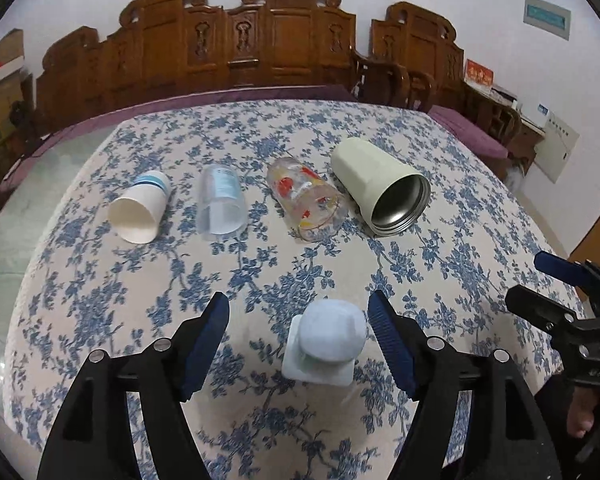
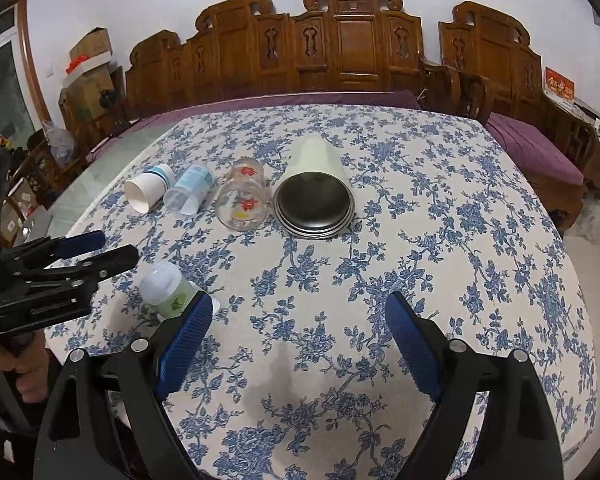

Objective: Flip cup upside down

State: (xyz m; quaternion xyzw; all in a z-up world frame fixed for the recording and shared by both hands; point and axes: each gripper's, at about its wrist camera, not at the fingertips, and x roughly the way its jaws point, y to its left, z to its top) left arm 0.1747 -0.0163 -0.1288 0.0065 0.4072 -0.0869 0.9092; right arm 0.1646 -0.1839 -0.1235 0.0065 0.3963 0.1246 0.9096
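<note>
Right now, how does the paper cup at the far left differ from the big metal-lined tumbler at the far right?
The paper cup is white with a blue band; the tumbler is pale green with a steel interior. The paper cup looks smaller and thin-walled; the tumbler looks bulkier, with a ridged rim. Both lie on their sides on the floral tablecloth, mouths towards the cameras, and neither is gripped.

The left black two-finger tool with ribbed blue pads (image 1: 298, 344) hovers with its 2 fingers spread wide apart, gripping nothing. The right black two-finger tool with ribbed blue pads (image 2: 300, 348) is likewise spread wide with nothing between its pads. Each tool shows at the edge of the other's view, side by side, with a bare hand (image 2: 24, 376) wrapped around the left tool's handle
</note>
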